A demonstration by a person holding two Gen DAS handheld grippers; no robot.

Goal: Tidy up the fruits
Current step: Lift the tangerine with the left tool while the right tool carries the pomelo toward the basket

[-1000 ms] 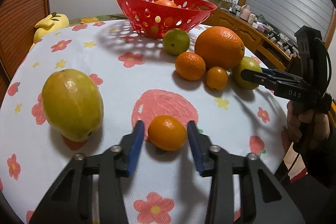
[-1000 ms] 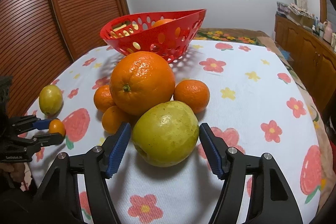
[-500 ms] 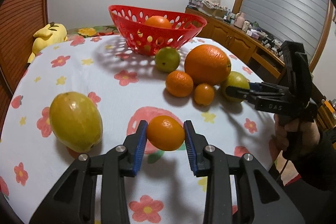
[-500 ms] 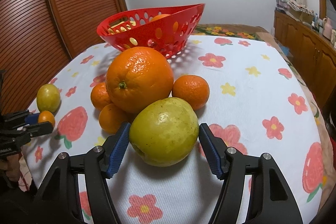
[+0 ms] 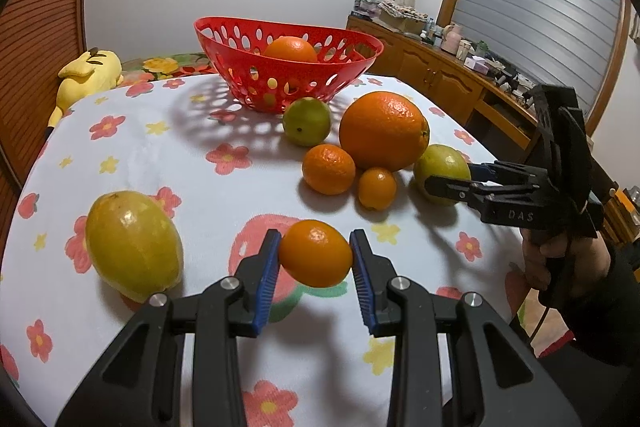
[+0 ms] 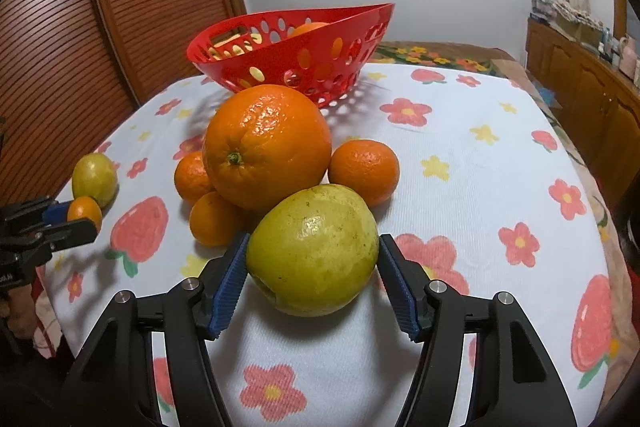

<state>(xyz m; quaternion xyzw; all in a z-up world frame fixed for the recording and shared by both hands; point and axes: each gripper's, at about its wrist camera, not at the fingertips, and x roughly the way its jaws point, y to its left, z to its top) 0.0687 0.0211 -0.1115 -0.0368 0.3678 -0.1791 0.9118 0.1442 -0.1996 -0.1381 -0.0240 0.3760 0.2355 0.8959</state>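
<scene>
The left tool (image 5: 315, 254) is clamped on a small orange (image 5: 315, 253), its blue ribbed pads pressed to both sides, and the fruit hangs clear of the table (image 5: 192, 155) with its shadow on the cloth below. The right tool (image 6: 313, 269) straddles a yellow-green guava (image 6: 314, 251) that sits on the table. Its jaws have just been closing with the guava between them; the left pad touches the skin, while the right pad looks just shy of it, so this is not yet a firm hold.

The step in hand seems to be carrying both fruits to the red basket (image 5: 288, 67), which stands at the far side of the table with one orange already in it. To do it well, the left tool should keep its squeeze steady and pass above the cluster of fruit rather than through it. The right tool should finish closing across the guava's widest part before lifting, since the big orange (image 6: 267, 146) rests just behind the guava and could roll once that is gone.

The small orange is firm, round and dimpled. The guava is waxy, smooth and lumpy, and so likelier to slip. The basket is hard plastic, pierced with oval holes, with a raised rim. The table wears a soft ribbed cloth printed with flowers and strawberries.
</scene>
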